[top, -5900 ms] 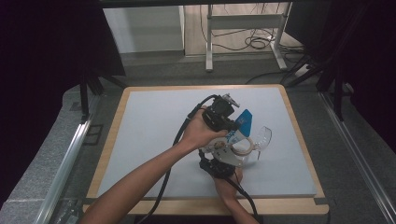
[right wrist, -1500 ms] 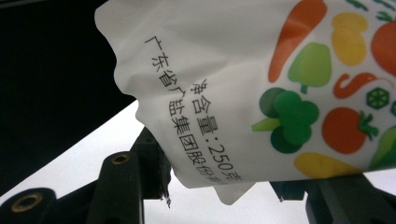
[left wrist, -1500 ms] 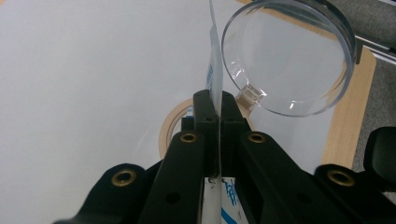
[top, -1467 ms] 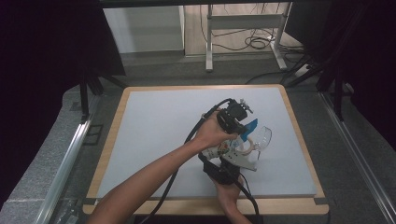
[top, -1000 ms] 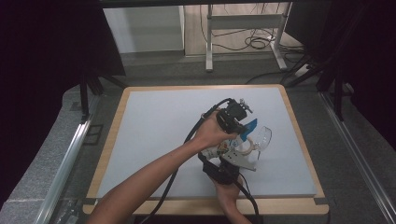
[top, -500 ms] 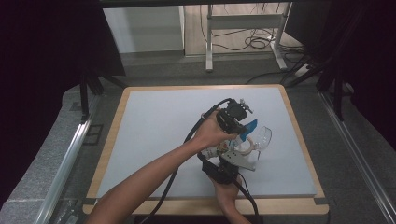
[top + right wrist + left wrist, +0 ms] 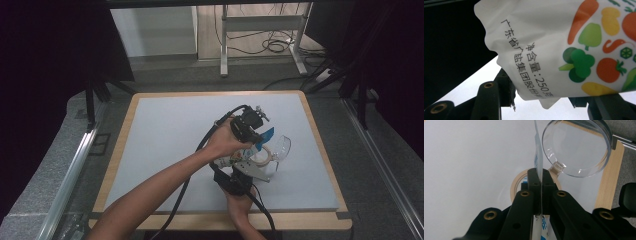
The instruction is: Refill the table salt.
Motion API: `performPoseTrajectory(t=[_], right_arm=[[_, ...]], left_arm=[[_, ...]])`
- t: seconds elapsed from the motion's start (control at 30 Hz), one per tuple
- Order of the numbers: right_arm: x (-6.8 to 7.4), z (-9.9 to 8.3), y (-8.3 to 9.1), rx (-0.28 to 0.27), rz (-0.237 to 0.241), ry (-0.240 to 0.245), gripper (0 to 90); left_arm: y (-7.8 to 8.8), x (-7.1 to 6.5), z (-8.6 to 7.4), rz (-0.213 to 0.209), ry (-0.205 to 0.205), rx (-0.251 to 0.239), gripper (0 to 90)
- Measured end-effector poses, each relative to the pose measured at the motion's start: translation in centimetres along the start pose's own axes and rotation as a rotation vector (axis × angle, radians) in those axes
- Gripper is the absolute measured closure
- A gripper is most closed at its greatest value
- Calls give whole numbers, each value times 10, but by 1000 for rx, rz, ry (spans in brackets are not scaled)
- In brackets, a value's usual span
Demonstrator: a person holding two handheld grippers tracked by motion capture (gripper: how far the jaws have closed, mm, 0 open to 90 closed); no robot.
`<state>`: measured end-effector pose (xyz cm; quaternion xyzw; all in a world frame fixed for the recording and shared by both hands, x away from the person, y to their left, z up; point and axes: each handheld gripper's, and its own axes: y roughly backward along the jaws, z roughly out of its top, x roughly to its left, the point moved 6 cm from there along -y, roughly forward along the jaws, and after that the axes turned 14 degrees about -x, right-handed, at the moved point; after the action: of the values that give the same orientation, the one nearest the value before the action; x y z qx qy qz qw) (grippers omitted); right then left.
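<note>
Your left forearm reaches diagonally across the bench [image 7: 165, 130], and the hand wraps the left hand-held gripper [image 7: 540, 176], tipped forward and down. Its jaws are pressed tight together on the thin edge of a printed pouch [image 7: 537, 157], which rises straight up from between the pads. Just beyond those jaws a ring of tape [image 7: 517, 185] lies flat on the bench, and a clear round lid [image 7: 577, 147] lies past the jaws, a little to one side. Your right hand comes in from the near edge, almost directly under the left one, holding the right hand-held gripper [image 7: 541, 100] pointed up and away from you. Its jaws stand about half apart around the lower end of the same pouch [image 7: 554, 47]; the white side with vegetable pictures hangs right in front of it. Whether the pads press on it I cannot tell.
</note>
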<state>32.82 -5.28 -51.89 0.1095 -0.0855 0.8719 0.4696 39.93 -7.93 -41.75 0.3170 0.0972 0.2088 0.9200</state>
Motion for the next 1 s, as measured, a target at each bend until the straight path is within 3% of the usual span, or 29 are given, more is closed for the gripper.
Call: performPoseTrajectory(t=[0.43,1.0], right_arm=[[2,-2,-5,-12,-46,12,489],[0,1,-6,-18,-46,-42,491]], left_arm=[[0,-1,-1,-32,-20,2,900],[-5,0,2,-22,-26,21,900]])
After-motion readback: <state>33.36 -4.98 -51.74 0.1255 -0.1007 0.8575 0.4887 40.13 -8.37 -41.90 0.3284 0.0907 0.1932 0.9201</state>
